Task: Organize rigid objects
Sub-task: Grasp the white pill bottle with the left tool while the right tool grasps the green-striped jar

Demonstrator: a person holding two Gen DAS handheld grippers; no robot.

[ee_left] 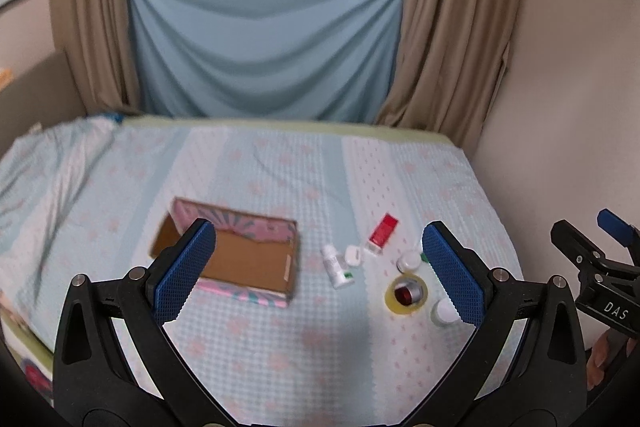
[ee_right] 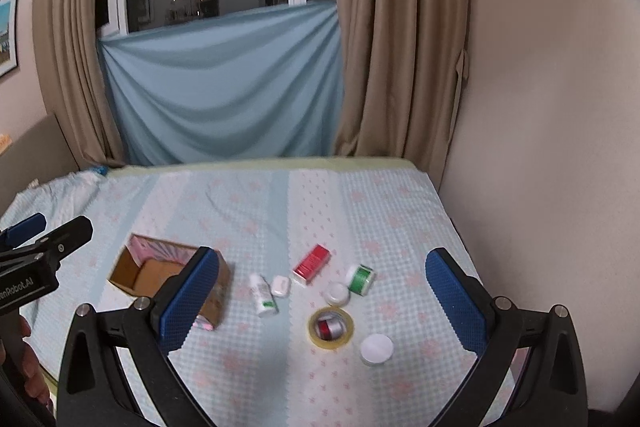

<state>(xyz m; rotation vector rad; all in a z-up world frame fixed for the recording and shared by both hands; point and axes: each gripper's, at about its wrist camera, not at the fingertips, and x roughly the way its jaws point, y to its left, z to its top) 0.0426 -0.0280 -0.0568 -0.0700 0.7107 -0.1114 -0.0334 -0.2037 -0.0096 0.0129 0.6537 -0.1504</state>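
Left wrist view: the left gripper (ee_left: 320, 267) hangs above the bed (ee_left: 280, 347) with its two blue pads spread wide and nothing between them. Ahead of its left finger lies one open cardboard box (ee_left: 248, 259), partly hidden by that finger's pad. Between the fingers, nearer the right one, lie the small things: one white bottle (ee_left: 335, 265) on its side, one small white case (ee_left: 353, 255) just beside it, one red box (ee_left: 383, 230) farther off, one white jar (ee_left: 408, 261) close to the right pad, and one roll of yellow tape (ee_left: 406, 294) with a red and silver thing inside its ring. A second white jar (ee_left: 443, 311) is partly covered by the right pad. Something green shows beside the right pad, too hidden to name. At the far right edge the right gripper (ee_left: 600, 239) juts in.

Right wrist view: the right gripper (ee_right: 322, 291) is likewise spread wide and empty above the bed. The box (ee_right: 160, 275) sits behind its left finger. Between the fingers lie one bottle (ee_right: 263, 293), one case (ee_right: 281, 285), one red box (ee_right: 312, 264), one green can (ee_right: 361, 279), two white jars (ee_right: 337, 294) (ee_right: 377, 348) and one tape roll (ee_right: 331, 327). The left gripper (ee_right: 36, 231) shows at the left edge; from here I cannot tell how its fingers stand.
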